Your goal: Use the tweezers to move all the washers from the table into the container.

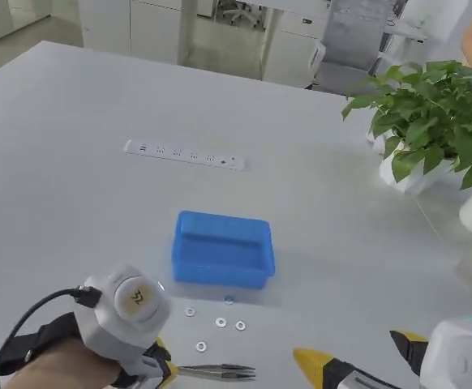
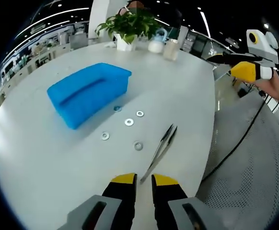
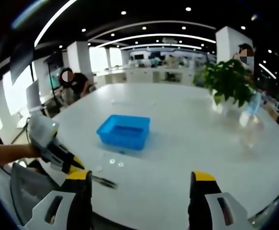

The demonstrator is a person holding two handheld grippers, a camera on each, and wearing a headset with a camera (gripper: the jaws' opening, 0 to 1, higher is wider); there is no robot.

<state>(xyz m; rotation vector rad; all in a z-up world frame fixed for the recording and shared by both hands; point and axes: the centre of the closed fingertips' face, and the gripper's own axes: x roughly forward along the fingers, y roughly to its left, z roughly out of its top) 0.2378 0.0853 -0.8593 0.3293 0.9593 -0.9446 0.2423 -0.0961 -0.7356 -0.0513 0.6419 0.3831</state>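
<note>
The left gripper (image 2: 144,181) pinches slim metal tweezers (image 2: 161,143) near the white counter (image 1: 74,105) front edge; the right gripper (image 3: 142,175) gapes wide, empty.

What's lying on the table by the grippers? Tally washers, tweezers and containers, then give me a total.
Washers: 5
Tweezers: 1
Blue container: 1
Total: 7
</note>
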